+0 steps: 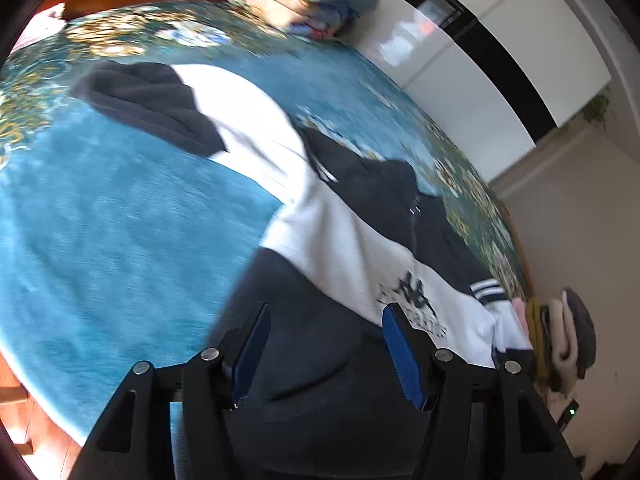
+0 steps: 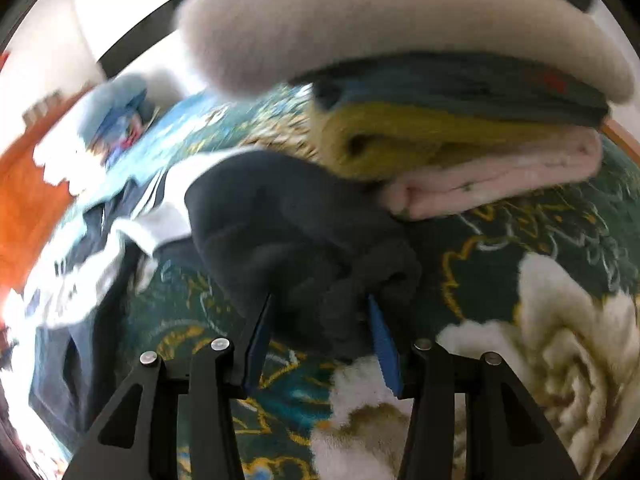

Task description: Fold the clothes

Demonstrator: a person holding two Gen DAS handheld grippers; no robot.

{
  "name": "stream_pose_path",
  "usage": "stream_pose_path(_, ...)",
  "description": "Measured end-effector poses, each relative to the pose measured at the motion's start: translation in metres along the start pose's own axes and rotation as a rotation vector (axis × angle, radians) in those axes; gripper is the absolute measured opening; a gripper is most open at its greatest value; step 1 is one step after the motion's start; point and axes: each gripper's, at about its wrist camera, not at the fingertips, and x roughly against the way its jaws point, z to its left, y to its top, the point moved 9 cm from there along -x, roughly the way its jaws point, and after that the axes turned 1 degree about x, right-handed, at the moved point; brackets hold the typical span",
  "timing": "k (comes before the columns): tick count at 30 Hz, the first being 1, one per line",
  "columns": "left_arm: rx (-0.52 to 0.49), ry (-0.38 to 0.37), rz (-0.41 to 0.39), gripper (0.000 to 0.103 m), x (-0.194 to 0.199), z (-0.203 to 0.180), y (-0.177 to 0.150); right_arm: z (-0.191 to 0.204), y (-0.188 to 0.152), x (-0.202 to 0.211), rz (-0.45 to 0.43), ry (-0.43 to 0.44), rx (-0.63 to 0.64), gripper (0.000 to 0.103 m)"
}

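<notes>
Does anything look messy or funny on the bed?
Just the black and white hoodie. It sprawls unfolded across the blue floral blanket, one sleeve flung out, while the folded clothes stack beside it is tidy. The right gripper has dark sleeve fabric bunched between its fingers; the left gripper is open above it.

White wall [image 1: 460,92]; orange wooden floor [image 2: 28,200]

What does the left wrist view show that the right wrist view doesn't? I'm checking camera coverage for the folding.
Only the left wrist view: the black-and-white sweatshirt's printed chest logo and the open left gripper over its dark hem.
Only the right wrist view: the right gripper with dark sleeve fabric between its jaws.
Both: the teal floral blanket and the stack of folded clothes.
</notes>
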Motion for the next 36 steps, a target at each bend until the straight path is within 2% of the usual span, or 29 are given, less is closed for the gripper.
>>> stream_pose_path(2, -0.017, -0.005, 0.011, 0.062, -0.005, -0.008, -0.004, 0.0, -0.002, -0.001, 0.017, -0.042, 0.059, 0.038)
stream_pose_path(3, -0.024, -0.008, 0.016, 0.062, -0.007, -0.012, -0.006, -0.003, -0.001, 0.0, 0.021, -0.055, 0.06, 0.027)
stream_pose_path(4, -0.025, -0.014, 0.019, 0.062, -0.007, -0.014, -0.008, -0.01, -0.002, 0.004, 0.023, -0.041, 0.029, 0.025)
stream_pose_path(6, -0.025, -0.023, 0.02, 0.062, -0.006, -0.018, -0.011, -0.02, 0.004, 0.017, -0.007, 0.035, -0.087, 0.023)
stream_pose_path(9, -0.018, -0.032, 0.013, 0.062, -0.002, -0.015, -0.013, -0.035, 0.029, 0.058, -0.152, 0.117, -0.243, 0.022)
stream_pose_path(12, 0.0, -0.051, 0.017, 0.062, -0.002, -0.01, -0.014, -0.045, 0.033, 0.064, -0.145, 0.136, -0.344, 0.022)
stream_pose_path(15, 0.002, -0.067, 0.016, 0.062, -0.002, -0.007, -0.015, -0.021, 0.033, 0.069, -0.102, 0.148, -0.329, 0.022)
stream_pose_path(17, 0.01, -0.083, 0.009, 0.062, -0.001, -0.005, -0.012, 0.01, 0.052, 0.088, -0.126, 0.163, -0.3, 0.022)
stream_pose_path(21, 0.004, -0.136, -0.016, 0.063, 0.002, -0.008, 0.003, 0.072, 0.114, 0.122, -0.193, 0.073, -0.153, 0.021)
stream_pose_path(23, 0.002, -0.158, -0.025, 0.065, 0.004, -0.008, 0.011, 0.125, 0.153, 0.131, -0.22, 0.063, -0.031, 0.016)
stream_pose_path(24, 0.002, -0.167, -0.031, 0.066, 0.006, -0.007, 0.015, 0.151, 0.167, 0.132, -0.225, 0.057, 0.023, 0.009)
stream_pose_path(26, 0.007, -0.179, -0.043, 0.066, 0.009, -0.002, 0.023, 0.202, 0.195, 0.132, -0.233, 0.049, 0.131, 0.006)
stream_pose_path(29, 0.031, -0.186, -0.053, 0.067, 0.014, 0.014, 0.028, 0.298, 0.205, 0.102, -0.181, 0.102, 0.267, 0.004)
stream_pose_path(31, 0.05, -0.184, -0.053, 0.068, 0.016, 0.027, 0.028, 0.344, 0.196, 0.075, -0.139, 0.118, 0.344, 0.004)
stream_pose_path(35, 0.092, -0.153, -0.052, 0.068, 0.016, 0.058, 0.024, 0.37, 0.159, 0.045, -0.079, 0.149, 0.401, 0.004)
stream_pose_path(36, 0.105, -0.146, -0.055, 0.068, 0.016, 0.065, 0.024, 0.36, 0.154, 0.041, -0.074, 0.131, 0.421, 0.004)
